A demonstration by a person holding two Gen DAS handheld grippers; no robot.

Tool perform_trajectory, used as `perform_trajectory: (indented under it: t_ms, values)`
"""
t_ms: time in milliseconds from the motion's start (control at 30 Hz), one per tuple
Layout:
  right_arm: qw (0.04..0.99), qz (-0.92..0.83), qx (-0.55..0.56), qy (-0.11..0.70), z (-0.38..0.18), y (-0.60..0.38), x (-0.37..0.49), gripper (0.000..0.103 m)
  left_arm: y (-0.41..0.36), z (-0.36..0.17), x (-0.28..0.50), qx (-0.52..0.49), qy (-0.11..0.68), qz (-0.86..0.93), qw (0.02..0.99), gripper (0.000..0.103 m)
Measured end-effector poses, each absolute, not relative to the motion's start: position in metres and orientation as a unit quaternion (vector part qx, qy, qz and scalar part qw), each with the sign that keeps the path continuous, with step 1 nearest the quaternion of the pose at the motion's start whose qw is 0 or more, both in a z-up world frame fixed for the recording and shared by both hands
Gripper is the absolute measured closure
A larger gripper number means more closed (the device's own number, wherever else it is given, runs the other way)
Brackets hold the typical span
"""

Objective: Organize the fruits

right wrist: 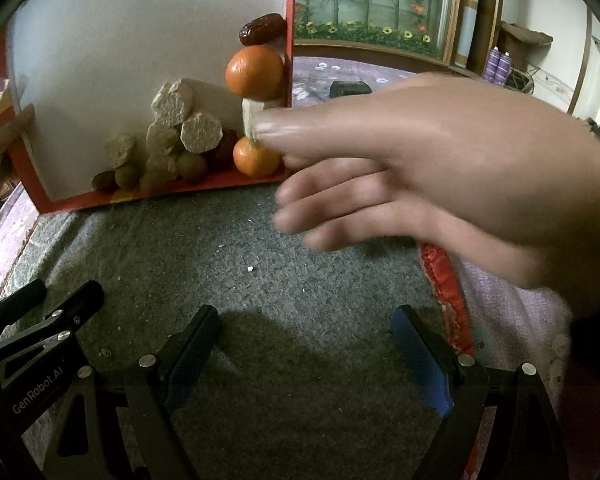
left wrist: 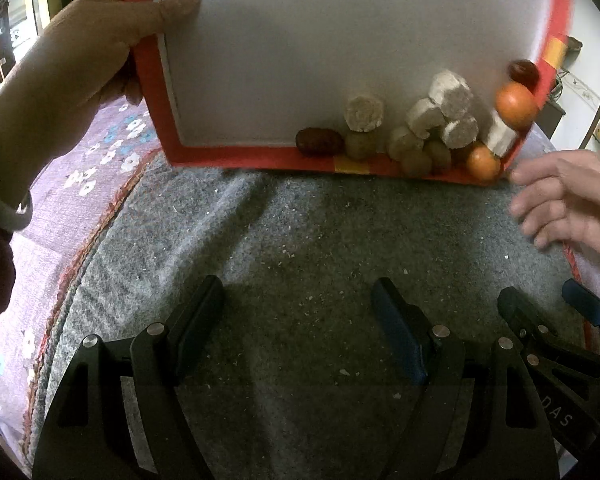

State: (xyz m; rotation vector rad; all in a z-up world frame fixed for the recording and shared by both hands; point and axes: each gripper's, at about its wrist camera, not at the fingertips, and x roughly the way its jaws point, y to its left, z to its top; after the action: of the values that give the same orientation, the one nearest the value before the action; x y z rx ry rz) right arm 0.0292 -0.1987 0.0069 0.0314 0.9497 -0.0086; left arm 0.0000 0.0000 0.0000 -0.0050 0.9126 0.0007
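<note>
A red-edged white box lid (left wrist: 300,60) is tilted up by a bare hand (left wrist: 80,60). Fruit has slid to its lower corner: two oranges (left wrist: 516,106) (left wrist: 483,163), brown dates (left wrist: 319,142), pale sugarcane-like chunks (left wrist: 452,96) and greenish round fruits (left wrist: 360,145). In the right wrist view the pile shows with the oranges (right wrist: 255,71) and chunks (right wrist: 200,133). A second bare hand (right wrist: 420,168) reaches toward the lid's corner. My left gripper (left wrist: 298,312) and right gripper (right wrist: 306,334) rest open and empty on the grey mat.
The grey felt mat (left wrist: 300,232) lies on a purple flowered cloth (left wrist: 60,208). The right gripper also shows at the left wrist view's right edge (left wrist: 548,312). A dark object (right wrist: 350,89) lies on the cloth behind the lid.
</note>
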Motion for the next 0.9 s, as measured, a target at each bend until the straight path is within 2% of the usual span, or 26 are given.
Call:
perform_trajectory:
  t_ms: [900]
  values:
    - [0.889,-0.004,0.015,0.457,0.0068,-0.2007,0.0268,0.015,0.001,-0.0006,0.0031,-0.003,0.441,0.001,0.898,0.025]
